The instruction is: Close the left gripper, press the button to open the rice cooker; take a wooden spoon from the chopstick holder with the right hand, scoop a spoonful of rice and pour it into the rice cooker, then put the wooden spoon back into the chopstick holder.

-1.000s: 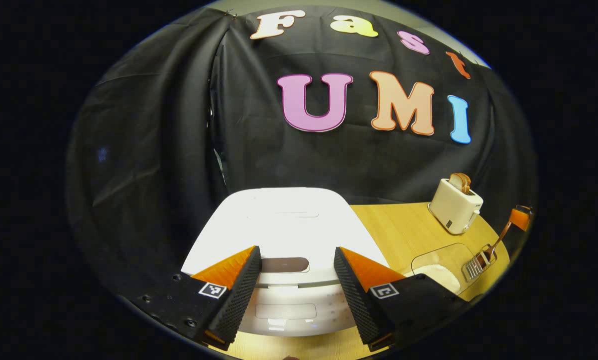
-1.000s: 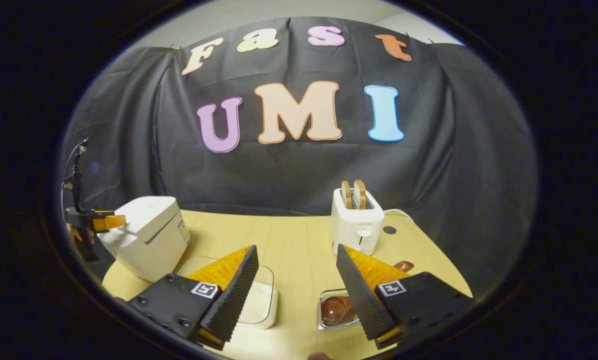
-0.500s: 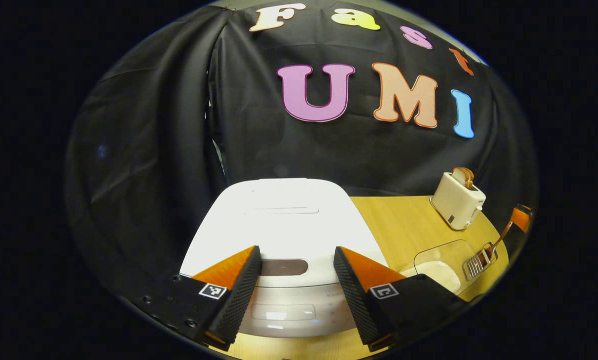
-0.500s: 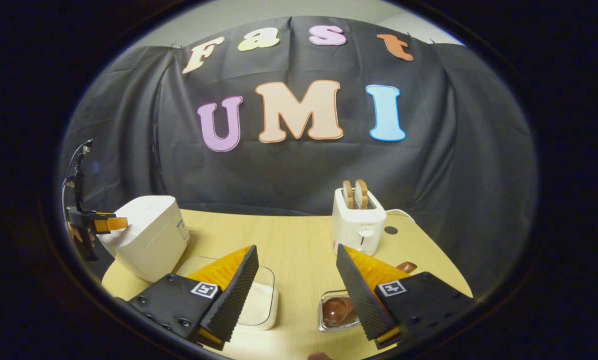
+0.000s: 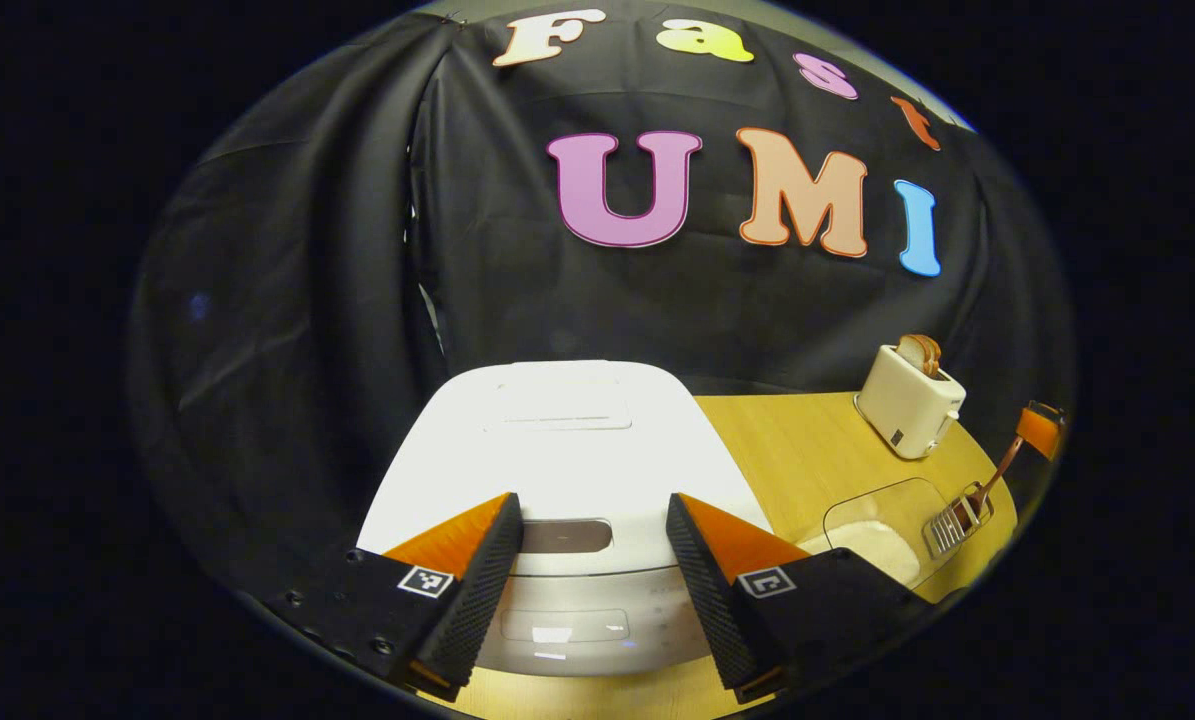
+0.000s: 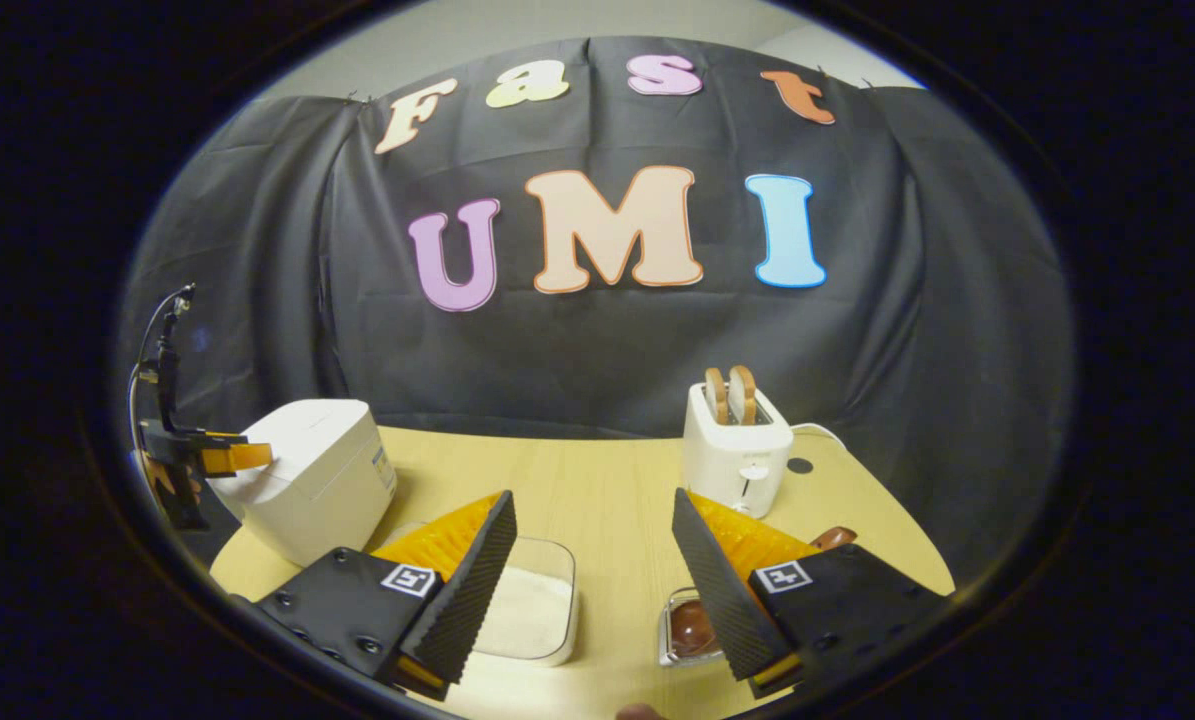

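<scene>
On wooden table | black cloth wall behind

You have a white rice cooker with a dark grey button on its lid, sitting on a pale yellow wood-grain worktop. Your toaster is white, with brown bread slices in it. The clear container holds white rice. The spoon is reddish brown wood.

Wooden table: rice cooker, toaster, rice box.
</scene>
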`<action>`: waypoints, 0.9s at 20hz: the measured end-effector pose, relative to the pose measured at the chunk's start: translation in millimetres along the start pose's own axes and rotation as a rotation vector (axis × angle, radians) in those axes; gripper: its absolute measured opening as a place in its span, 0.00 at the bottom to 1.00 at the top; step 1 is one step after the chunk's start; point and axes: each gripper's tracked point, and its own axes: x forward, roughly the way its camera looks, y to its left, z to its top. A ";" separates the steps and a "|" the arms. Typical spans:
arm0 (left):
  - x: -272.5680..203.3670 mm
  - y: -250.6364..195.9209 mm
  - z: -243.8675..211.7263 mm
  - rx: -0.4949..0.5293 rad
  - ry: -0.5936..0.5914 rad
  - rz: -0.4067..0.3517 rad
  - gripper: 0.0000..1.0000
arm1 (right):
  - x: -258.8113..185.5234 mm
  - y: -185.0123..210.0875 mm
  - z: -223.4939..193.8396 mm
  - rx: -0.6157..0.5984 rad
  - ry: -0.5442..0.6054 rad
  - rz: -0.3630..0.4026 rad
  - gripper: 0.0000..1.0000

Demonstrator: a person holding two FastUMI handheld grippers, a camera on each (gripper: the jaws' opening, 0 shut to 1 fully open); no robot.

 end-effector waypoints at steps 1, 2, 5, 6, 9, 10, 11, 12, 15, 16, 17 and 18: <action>-1.6 -1.3 3.1 0.012 -0.007 -0.009 0.88 | -0.6 -0.2 1.6 -0.001 -0.005 0.001 0.99; -1.7 -1.0 8.8 0.026 -0.026 -0.015 0.89 | -1.4 0.0 2.6 0.001 -0.008 0.002 0.99; -2.8 9.5 18.3 0.024 -0.061 -0.009 0.94 | -2.6 -3.4 0.1 -0.004 -0.003 -0.005 0.99; -2.0 13.3 14.1 0.014 -0.050 0.002 0.95 | -3.2 -4.8 0.4 -0.008 -0.003 -0.007 0.99; -3.2 18.6 5.8 -0.009 -0.037 0.024 0.96 | -4.0 -8.9 0.2 -0.005 -0.003 -0.013 0.99; -2.7 17.6 1.0 -0.005 -0.023 0.026 0.96 | -3.1 -10.6 -0.4 -0.002 0.000 -0.016 0.99; -0.7 18.3 -1.0 -0.010 -0.021 0.031 0.96 | -1.9 -11.9 -1.5 0.000 0.002 -0.018 0.99; -0.9 18.6 -10.1 -0.017 0.022 0.036 0.96 | -1.2 -12.1 -1.0 0.002 0.004 -0.020 0.99; -3.3 18.1 -10.5 -0.030 0.015 0.033 0.96 | 1.0 -6.8 -1.0 0.005 0.001 -0.009 0.99; -2.8 18.5 -5.4 -0.030 -0.013 0.031 0.98 | 1.0 -2.9 -1.4 0.006 0.001 -0.002 0.99; -3.0 19.2 -7.5 -0.030 -0.021 0.026 0.98 | 1.3 0.5 -1.3 0.005 0.000 0.006 0.99; -4.9 16.4 -7.4 -0.023 -0.044 0.022 0.96 | 1.2 4.2 0.2 0.005 -0.003 0.013 0.99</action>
